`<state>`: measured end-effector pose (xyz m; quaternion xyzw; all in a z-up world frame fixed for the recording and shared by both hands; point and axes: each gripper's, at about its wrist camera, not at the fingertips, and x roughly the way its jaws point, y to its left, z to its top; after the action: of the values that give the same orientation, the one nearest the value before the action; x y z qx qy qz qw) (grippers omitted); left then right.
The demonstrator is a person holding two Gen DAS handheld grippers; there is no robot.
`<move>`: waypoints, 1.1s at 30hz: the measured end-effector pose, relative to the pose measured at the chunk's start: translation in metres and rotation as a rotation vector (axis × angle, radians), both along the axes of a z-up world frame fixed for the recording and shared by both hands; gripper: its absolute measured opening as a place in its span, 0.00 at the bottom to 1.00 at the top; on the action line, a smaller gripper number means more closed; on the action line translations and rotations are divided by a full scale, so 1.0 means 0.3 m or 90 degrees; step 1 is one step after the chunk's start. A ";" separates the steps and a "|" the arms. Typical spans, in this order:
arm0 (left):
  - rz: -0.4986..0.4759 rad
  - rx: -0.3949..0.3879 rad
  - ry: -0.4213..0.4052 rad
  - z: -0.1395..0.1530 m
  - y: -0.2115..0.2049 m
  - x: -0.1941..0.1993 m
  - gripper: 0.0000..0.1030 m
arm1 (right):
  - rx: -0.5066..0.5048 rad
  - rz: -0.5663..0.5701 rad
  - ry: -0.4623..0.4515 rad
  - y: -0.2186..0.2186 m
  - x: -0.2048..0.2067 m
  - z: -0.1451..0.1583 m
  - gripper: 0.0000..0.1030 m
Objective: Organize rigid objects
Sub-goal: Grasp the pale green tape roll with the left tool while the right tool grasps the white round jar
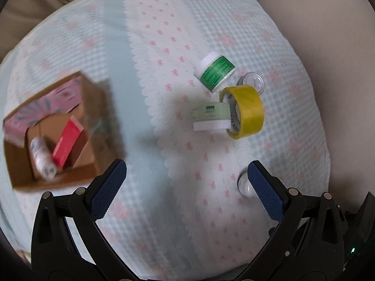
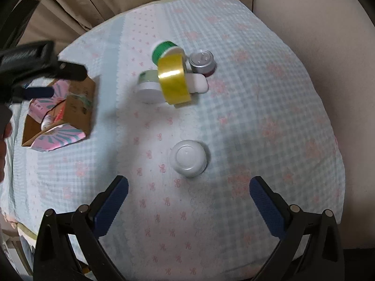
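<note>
With both tongs, left (image 1: 185, 187) and right (image 2: 188, 199), spread apart and empty, your cardboard box (image 2: 77, 107) holds two items; five remain clustered right of it, including yellow tape roll (image 2: 174, 82).

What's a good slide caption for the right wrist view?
Open right gripper hovers before a white round-lidded jar on the checked cloth; yellow tape roll beyond.
</note>
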<state>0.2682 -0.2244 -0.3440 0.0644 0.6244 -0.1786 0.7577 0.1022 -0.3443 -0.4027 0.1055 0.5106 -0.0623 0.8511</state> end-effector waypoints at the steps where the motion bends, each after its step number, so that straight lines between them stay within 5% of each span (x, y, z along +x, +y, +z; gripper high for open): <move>1: -0.009 0.005 0.003 -0.020 -0.016 0.017 1.00 | 0.000 -0.001 0.002 -0.002 0.009 -0.011 1.00; 10: -0.103 0.025 0.063 -0.227 -0.148 0.166 1.00 | 0.004 0.027 0.045 0.025 0.121 -0.164 0.94; 19: -0.447 0.143 -0.063 -0.331 -0.294 0.093 0.97 | -0.021 0.053 0.071 0.051 0.181 -0.257 0.91; 24: -0.599 0.179 -0.115 -0.374 -0.358 0.038 0.75 | -0.038 0.054 0.080 0.054 0.200 -0.287 0.76; 30: -0.694 0.192 -0.127 -0.402 -0.423 0.008 0.51 | -0.038 0.052 0.090 0.054 0.226 -0.318 0.59; 33: -0.719 0.194 -0.148 -0.398 -0.443 -0.007 0.49 | -0.042 0.049 0.094 0.060 0.237 -0.328 0.53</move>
<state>0.2660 -0.3573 -0.4635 0.5138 0.4254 -0.4538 0.5909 0.1732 -0.3262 -0.5010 0.0527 0.5733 -0.0541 0.8159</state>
